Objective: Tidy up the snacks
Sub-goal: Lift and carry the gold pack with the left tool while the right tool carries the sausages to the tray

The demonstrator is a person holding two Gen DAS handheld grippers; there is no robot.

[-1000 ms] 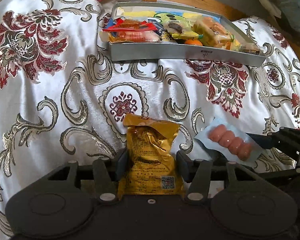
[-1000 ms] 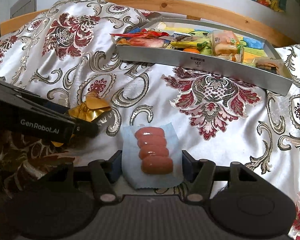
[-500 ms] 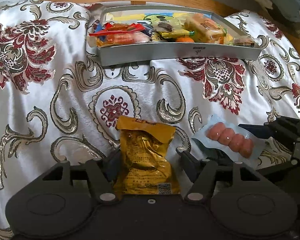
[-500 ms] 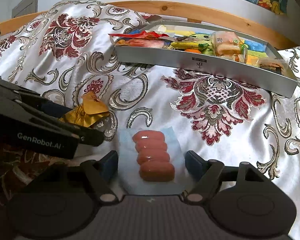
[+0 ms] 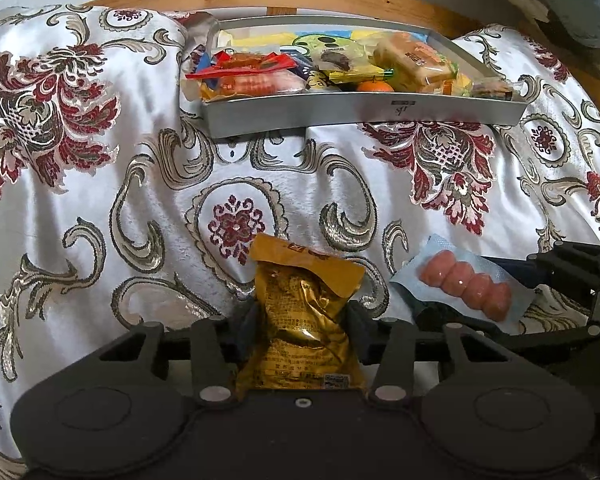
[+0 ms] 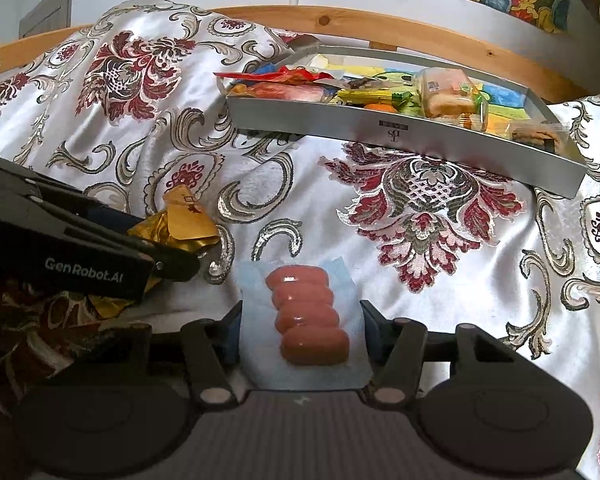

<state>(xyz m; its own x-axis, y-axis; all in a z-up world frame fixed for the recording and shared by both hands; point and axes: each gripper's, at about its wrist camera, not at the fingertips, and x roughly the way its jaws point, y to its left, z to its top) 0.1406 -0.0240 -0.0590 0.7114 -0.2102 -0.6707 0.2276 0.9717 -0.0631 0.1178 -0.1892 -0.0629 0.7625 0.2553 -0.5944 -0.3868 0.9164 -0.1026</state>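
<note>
Left gripper [image 5: 302,326] is clamping the gold snack bag [image 5: 304,312]; right gripper [image 6: 302,330] is pinching the sausage pack [image 6: 306,316], both low over the bedspread [image 5: 100,208]. Grey tray [image 5: 364,114] ahead is already holding many snacks; these two are awaiting placement.

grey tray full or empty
Nearly full: the grey tray holds snack packets along its whole length, several rising above its front wall.

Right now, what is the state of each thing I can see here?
Left gripper: shut on the gold packet.
Right gripper: shut on the sausage pack.
Grey tray: on the bedspread, holding many snacks.
</note>
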